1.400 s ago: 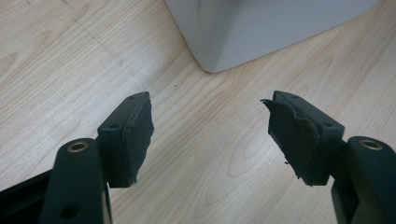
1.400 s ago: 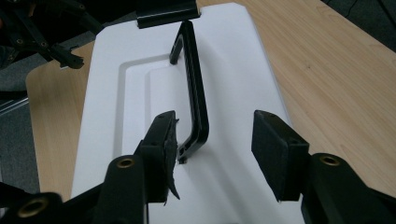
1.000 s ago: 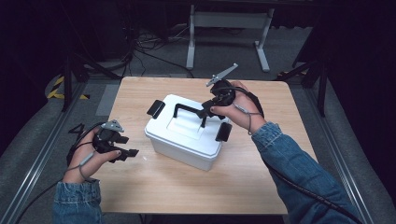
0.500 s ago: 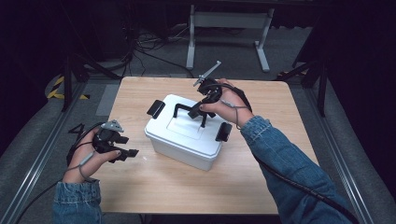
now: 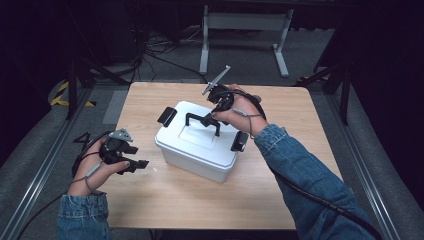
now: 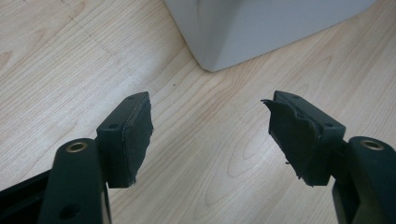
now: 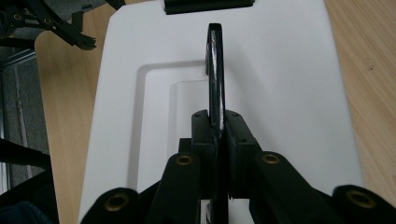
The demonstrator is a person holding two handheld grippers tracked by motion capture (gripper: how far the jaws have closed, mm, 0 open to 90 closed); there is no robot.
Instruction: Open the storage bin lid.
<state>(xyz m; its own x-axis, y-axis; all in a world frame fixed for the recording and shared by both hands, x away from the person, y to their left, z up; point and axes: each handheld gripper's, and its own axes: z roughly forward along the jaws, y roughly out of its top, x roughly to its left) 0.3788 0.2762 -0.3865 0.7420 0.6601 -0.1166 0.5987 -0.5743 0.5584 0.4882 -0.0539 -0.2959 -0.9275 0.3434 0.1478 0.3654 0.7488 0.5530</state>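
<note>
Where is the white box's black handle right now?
In the high view, the black handle stands upright on the white box lid at table centre, with the right gripper shut on it.

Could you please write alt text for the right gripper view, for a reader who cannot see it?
The right gripper has just closed its two black jaws on the upright black handle of a white lidded box, seen from above along the jaws. The box sits on a light wooden table, with a black latch at the lid's far edge.
</note>
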